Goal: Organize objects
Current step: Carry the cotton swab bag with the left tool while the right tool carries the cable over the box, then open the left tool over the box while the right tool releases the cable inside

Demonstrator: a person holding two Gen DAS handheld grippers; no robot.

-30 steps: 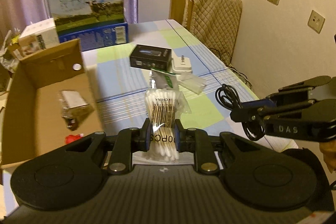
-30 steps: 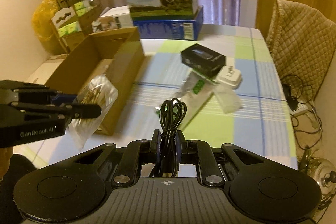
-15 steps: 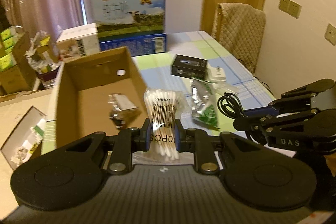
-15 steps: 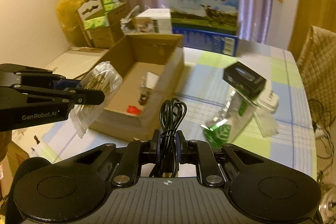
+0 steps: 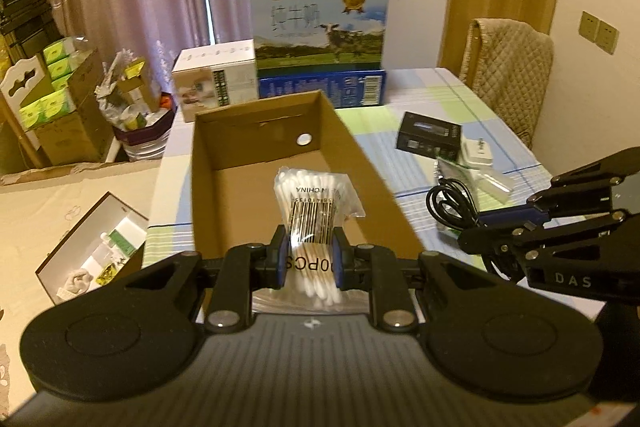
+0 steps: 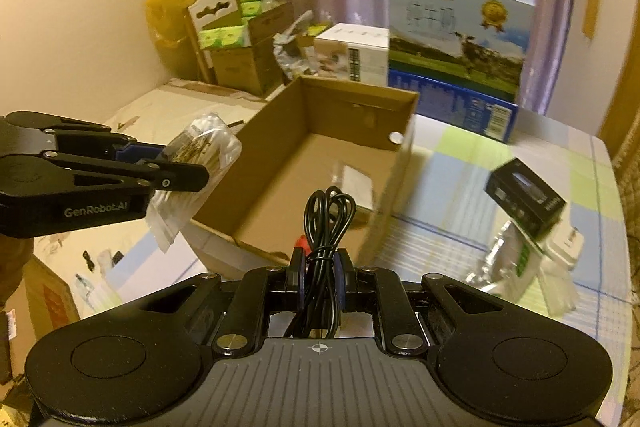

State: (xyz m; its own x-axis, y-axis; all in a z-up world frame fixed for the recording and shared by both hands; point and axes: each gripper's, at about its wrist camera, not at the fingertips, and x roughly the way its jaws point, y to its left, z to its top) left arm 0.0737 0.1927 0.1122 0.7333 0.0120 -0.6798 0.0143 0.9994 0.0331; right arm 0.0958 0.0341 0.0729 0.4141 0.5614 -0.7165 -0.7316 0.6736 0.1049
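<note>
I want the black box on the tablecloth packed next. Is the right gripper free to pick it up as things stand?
Probably not yet. The right gripper is shut on the coiled black cable, so it has no free grip. The black box itself lies uncovered on the table.

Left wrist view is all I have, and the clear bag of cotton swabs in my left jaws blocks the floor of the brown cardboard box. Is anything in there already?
Observer: Yes. The right wrist view shows a small clear-wrapped packet on the floor of the brown cardboard box, near its right wall.
Operator: Anything else inside?
Observer: A small red item shows at the near end, just beyond the right gripper. It is too hidden to identify.
Operator: Does that gripper have the cable securely?
Observer: Its jaws are shut on the coiled black cable, and the loops stand up above them.
</note>
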